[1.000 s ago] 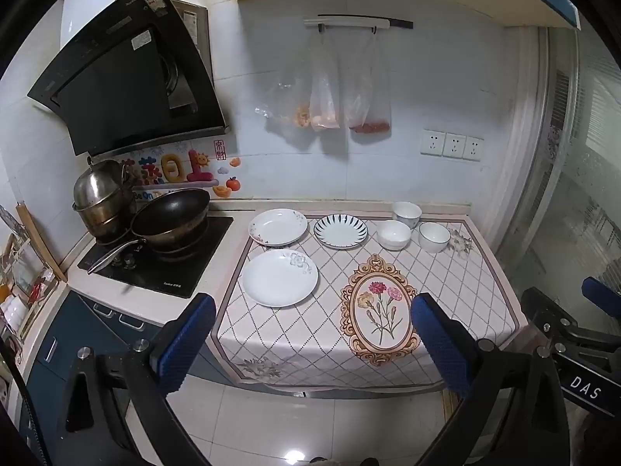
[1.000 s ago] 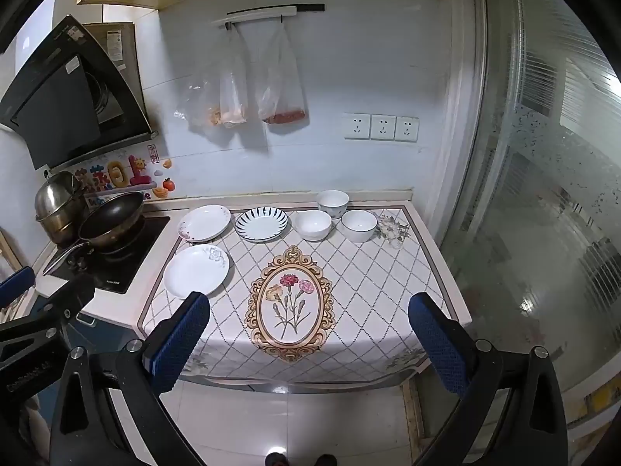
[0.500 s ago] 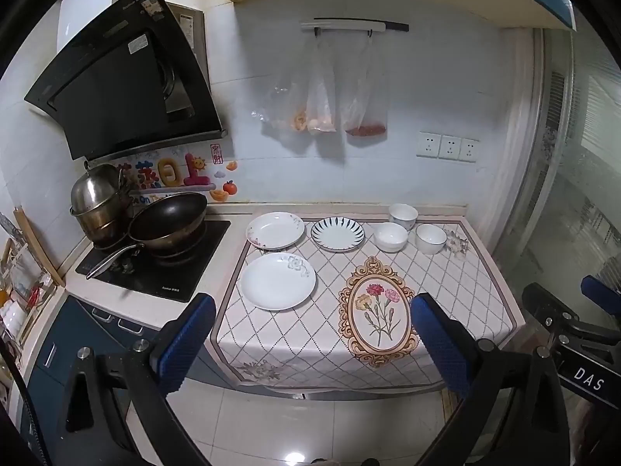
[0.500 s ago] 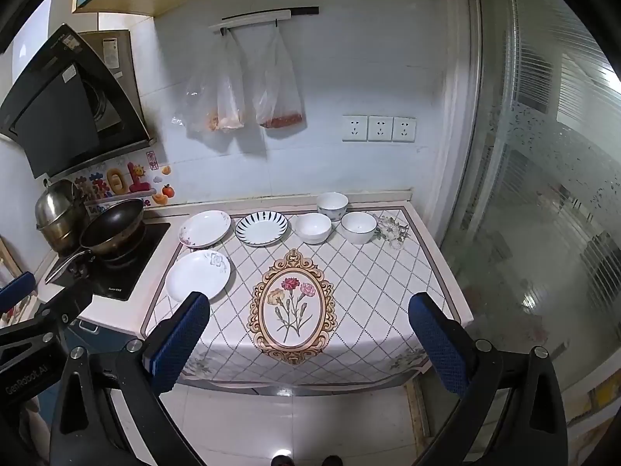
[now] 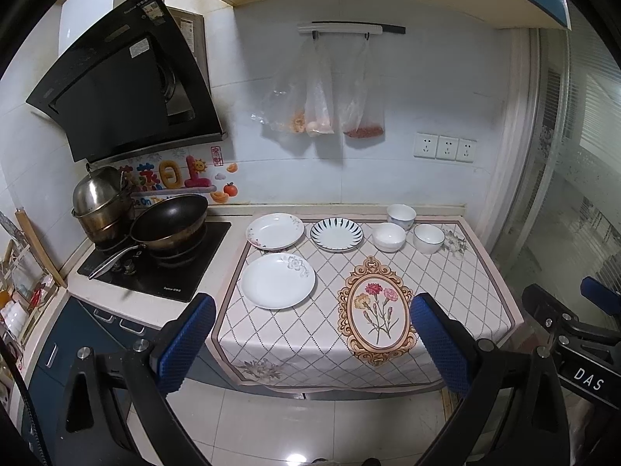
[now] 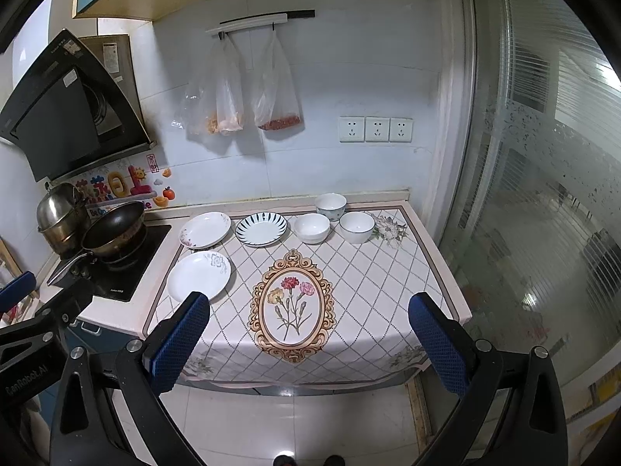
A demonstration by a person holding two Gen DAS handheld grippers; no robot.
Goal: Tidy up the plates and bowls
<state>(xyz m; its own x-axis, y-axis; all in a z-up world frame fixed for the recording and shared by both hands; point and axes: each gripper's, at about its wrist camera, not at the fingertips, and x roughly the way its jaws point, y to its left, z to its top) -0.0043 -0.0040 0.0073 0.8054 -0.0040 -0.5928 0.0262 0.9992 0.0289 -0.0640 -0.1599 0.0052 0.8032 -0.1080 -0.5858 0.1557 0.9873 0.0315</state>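
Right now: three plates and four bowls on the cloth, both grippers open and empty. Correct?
Not quite: the left wrist view shows three bowls, not four. The rest holds: three plates on the cloth, left gripper and right gripper open and empty.

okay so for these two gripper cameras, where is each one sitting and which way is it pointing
Left wrist: on the left gripper, held back from the counter above the floor, facing the stove side; its open blue fingers frame the view, the right gripper at the right edge.
Right wrist: on the right gripper, further right, facing the tablecloth and glass door; the left gripper at the left edge.
Both share three plates, three bowls, the wok.
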